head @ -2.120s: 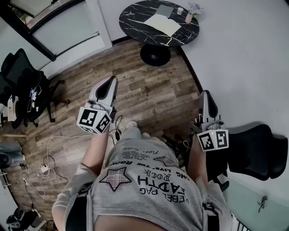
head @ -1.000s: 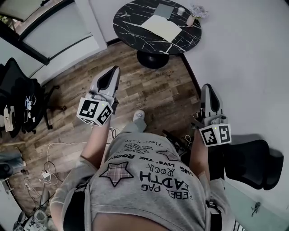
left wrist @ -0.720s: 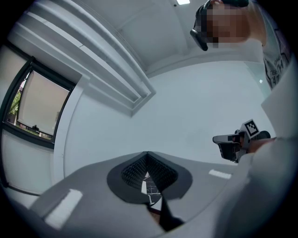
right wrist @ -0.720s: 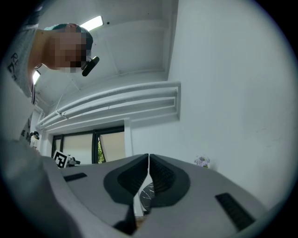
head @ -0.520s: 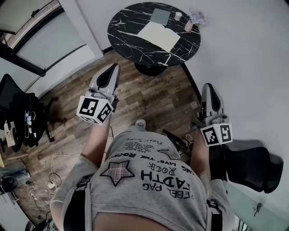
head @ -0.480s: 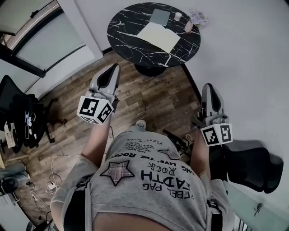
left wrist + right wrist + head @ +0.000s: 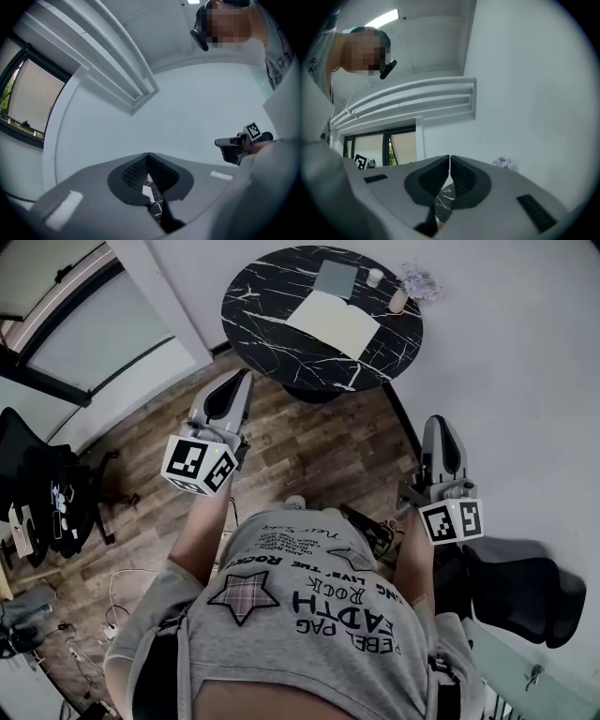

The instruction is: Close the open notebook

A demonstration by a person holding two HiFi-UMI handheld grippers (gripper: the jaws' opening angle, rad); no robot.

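The open notebook (image 7: 335,322) lies flat with pale pages on a round black marble table (image 7: 253,306) at the top of the head view. A person holds both grippers out level over the wooden floor, well short of the table. My left gripper (image 7: 242,381) points toward the table's near left rim, and its jaws meet at the tips (image 7: 148,154) with nothing between them. My right gripper (image 7: 439,423) hangs close to the white wall, jaws likewise together (image 7: 449,157) and empty. A strip of the marble top (image 7: 157,206) shows through the left jaws' slit.
On the table behind the notebook are a closed grey book (image 7: 336,278), a small white cup (image 7: 375,277) and a little vase of flowers (image 7: 403,298). A black chair (image 7: 525,582) stands at the right, office chairs (image 7: 47,493) at the left, with cables (image 7: 122,582) on the floor.
The table and notebook have drawn nearer and lower in the head view as the person walks toward them. Both grippers keep their pose and stay shut.
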